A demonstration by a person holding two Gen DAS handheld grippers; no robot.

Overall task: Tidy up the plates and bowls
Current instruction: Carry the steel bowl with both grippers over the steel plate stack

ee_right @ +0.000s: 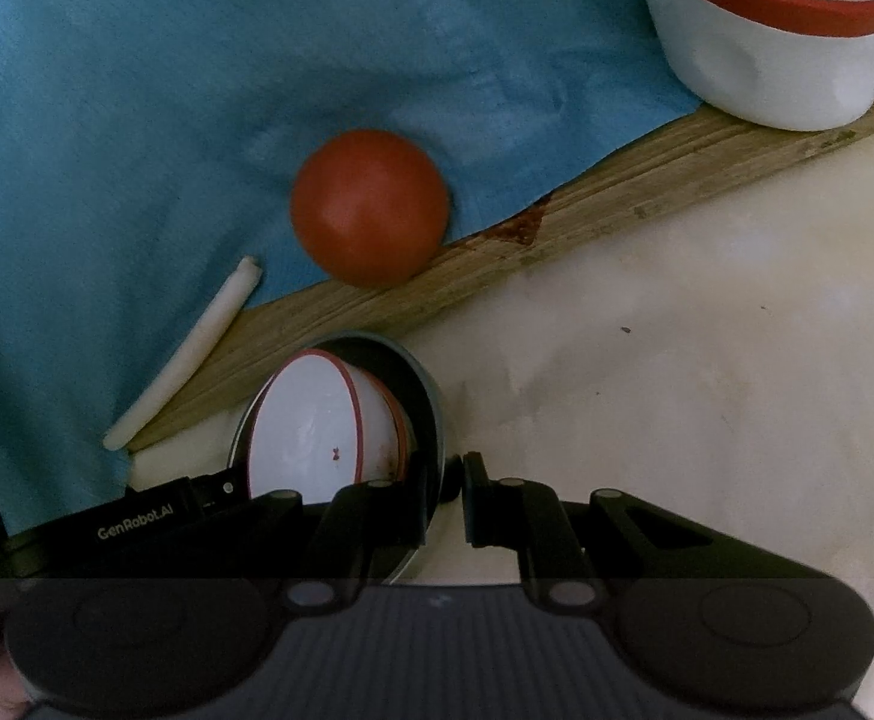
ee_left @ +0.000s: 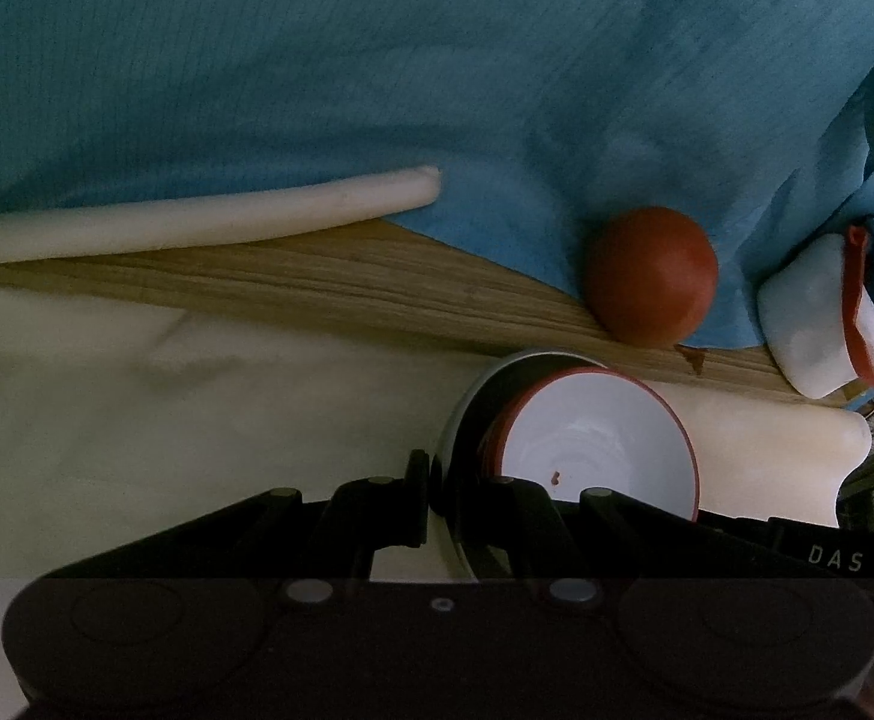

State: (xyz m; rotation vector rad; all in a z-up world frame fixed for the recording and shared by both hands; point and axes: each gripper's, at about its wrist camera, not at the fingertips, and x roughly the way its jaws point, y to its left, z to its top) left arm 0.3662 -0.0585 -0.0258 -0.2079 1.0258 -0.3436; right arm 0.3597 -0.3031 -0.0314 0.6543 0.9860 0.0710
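- Black fingers of the left gripper (ee_left: pixel 437 495) are pinching the near rim of a grey plate (ee_left: pixel 458 420), closed down to a narrow slit around it.
- From the other side, the right gripper (ee_right: pixel 444 495) is straddling the same plate's rim (ee_right: pixel 431 408) with a slim gap between its fingers; whether it is truly clamping I cannot tell.
- Riding in the plate are nested white bowls with red rims (ee_right: pixel 305 420), tipped over on their side, so the stacking part is looking done.
- Both grippers are reaching low and forward, holding the plate tilted over the pale floor (ee_right: pixel 677 360), short of the wooden board edge (ee_right: pixel 377 306).
- Setting the stack down somewhere is probably what remains.
- Farther off, on the teal cloth (ee_left: pixel 317 60), are lying a red ball (ee_left: pixel 653 273), a white stick (ee_left: pixel 197 219) and a white container with a red band (ee_right: pixel 767 48).
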